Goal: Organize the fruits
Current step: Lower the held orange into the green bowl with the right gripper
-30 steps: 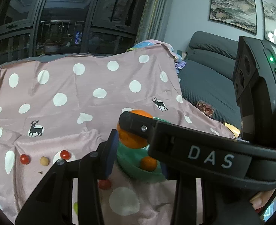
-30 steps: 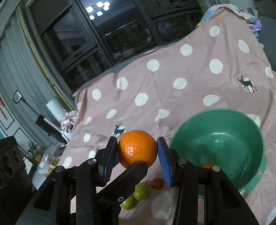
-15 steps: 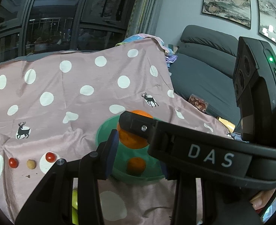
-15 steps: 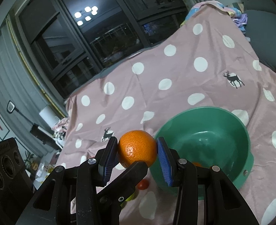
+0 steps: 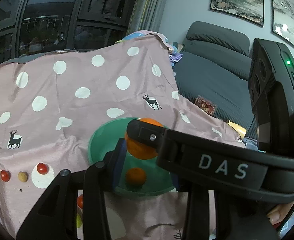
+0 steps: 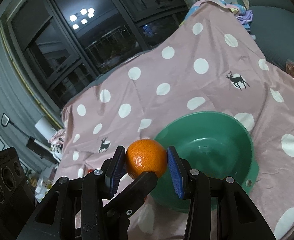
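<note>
My right gripper (image 6: 146, 164) is shut on an orange (image 6: 146, 158) and holds it in the air just left of the green bowl (image 6: 222, 120). In the left wrist view the same orange (image 5: 141, 150) hangs over the green bowl (image 5: 99, 138), with the right gripper's black body crossing in front. A smaller orange (image 5: 136, 177) lies inside the bowl. My left gripper (image 5: 145, 167) is open and empty, its jaws framing the bowl. Two red cherry tomatoes (image 5: 42, 168) and a tan fruit (image 5: 22, 176) lie on the cloth at the left.
A pink polka-dot cloth (image 5: 77, 84) covers the surface. A grey sofa (image 5: 216, 70) with a snack packet (image 5: 205, 106) stands at the right. A red tomato (image 5: 80, 202) and a green fruit (image 5: 78, 221) lie near the left gripper's base.
The right gripper has carried the orange toward the bowl; in the left wrist view the bowl shows more fully and the orange is now over it. Both cameras have swung slightly.
</note>
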The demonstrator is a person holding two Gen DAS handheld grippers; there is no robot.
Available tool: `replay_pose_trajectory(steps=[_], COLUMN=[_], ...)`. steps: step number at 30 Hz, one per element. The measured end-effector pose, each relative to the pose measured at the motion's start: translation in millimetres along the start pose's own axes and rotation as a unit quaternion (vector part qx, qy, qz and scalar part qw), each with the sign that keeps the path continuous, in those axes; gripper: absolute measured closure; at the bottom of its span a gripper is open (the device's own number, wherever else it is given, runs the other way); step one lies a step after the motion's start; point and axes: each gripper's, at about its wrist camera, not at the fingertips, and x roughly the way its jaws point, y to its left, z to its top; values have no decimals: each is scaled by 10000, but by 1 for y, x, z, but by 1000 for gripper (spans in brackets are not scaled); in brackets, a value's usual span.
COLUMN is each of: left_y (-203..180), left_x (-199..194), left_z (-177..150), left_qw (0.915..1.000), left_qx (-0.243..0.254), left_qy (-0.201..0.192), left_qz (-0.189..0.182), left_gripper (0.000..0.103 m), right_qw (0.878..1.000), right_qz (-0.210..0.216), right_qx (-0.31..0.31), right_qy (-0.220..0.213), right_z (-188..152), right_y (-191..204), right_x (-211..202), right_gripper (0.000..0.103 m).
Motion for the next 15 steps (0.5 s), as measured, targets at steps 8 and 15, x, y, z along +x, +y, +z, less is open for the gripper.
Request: replay_pose_trajectory(steps=[8, 15], left_y=[-3, -5], left_x=[11, 19], left_z=[-1, 0], left_qw=[9999, 9996], left_qx=[-13, -2], left_qy=[108, 196], left_qz=[-129, -222], left_gripper=[64, 64], right_qw=[9999, 9996], right_qz=[-105, -204], right_qx=[88, 177], right_qy=[18, 39], right_z=[1, 1], right_y=[-11, -19], right_x=[1, 1], right_gripper=[58, 58])
